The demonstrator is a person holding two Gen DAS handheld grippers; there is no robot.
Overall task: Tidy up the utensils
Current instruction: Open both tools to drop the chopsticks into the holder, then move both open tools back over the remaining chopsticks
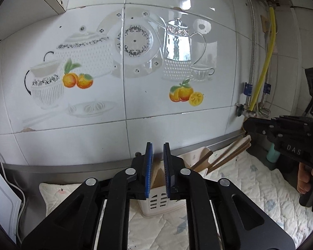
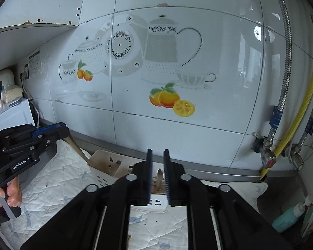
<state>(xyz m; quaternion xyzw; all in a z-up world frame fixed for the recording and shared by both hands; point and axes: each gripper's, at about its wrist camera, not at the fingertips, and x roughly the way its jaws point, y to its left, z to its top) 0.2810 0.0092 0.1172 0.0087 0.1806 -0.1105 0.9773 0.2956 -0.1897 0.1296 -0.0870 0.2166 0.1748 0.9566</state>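
Observation:
A white slotted utensil holder point(image 1: 158, 203) stands on the quilted mat, right under my left gripper point(image 1: 157, 145); a wooden utensil point(image 1: 157, 174) stands in it between the blue pads. The left jaws stand slightly apart and grip nothing. Wooden chopsticks and a spatula point(image 1: 229, 154) lean out of the holder's beige section point(image 1: 195, 156). My right gripper point(image 2: 157, 152) is also slightly apart and empty, above the holder point(image 2: 156, 204) with wooden handles point(image 2: 159, 179) behind it. The left gripper shows at the left edge of the right wrist view point(image 2: 50, 132).
A tiled wall with teapot and orange decals point(image 1: 135, 62) stands close behind. Metal and yellow hoses with valves point(image 2: 269, 156) hang at the right. A teal pump bottle point(image 2: 288, 216) stands at the right. A white appliance point(image 2: 14, 114) stands at the left. The quilted mat point(image 1: 250, 183) covers the counter.

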